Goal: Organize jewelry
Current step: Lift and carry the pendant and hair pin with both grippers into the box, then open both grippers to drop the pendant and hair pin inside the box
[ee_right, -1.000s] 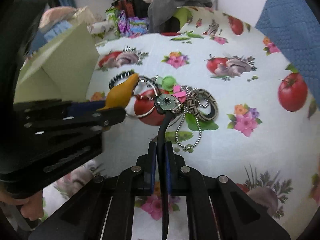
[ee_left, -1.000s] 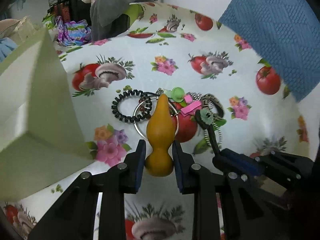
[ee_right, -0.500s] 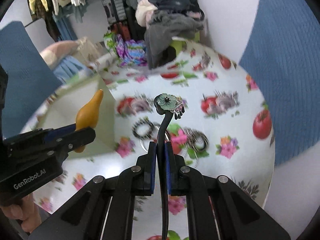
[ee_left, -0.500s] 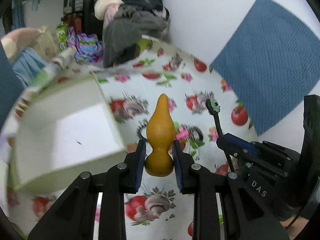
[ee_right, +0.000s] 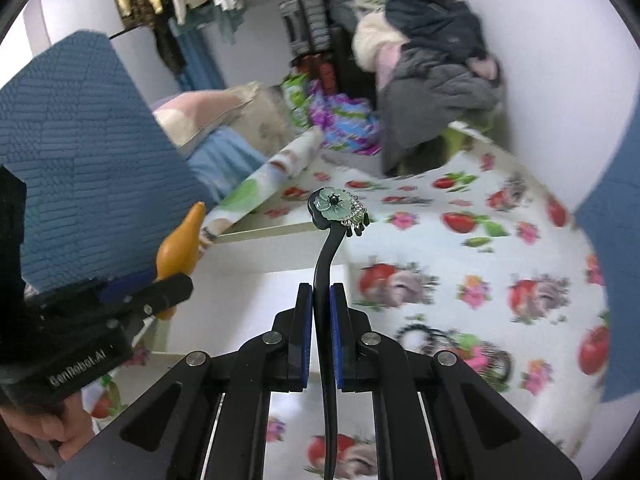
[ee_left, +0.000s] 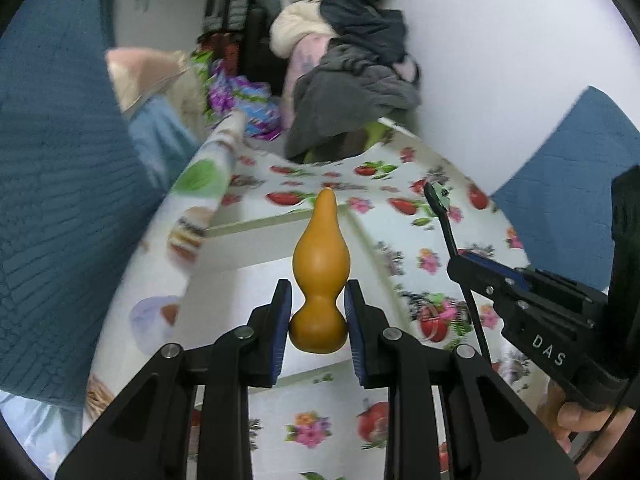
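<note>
Both tongs have lifted away from the jewelry pile since a second ago, each carrying its piece up over the open white box. Left tongs are clamped on the rounded base of the orange gourd-shaped ornament, whose pointed tip stands away from the camera, above the box's far edge. Right tongs are pressed together on the black stem of the hair stick; its pale green flower head with small dangling beads sits at the top, also over the box. Remaining jewelry, a blurred heap of black coil ring, bangles and pink bits, lies on the fruit-and-flower tabletop to the right of the box, well below the raised pieces. A hand grips the right handle at the left view's lower right edge.
</note>
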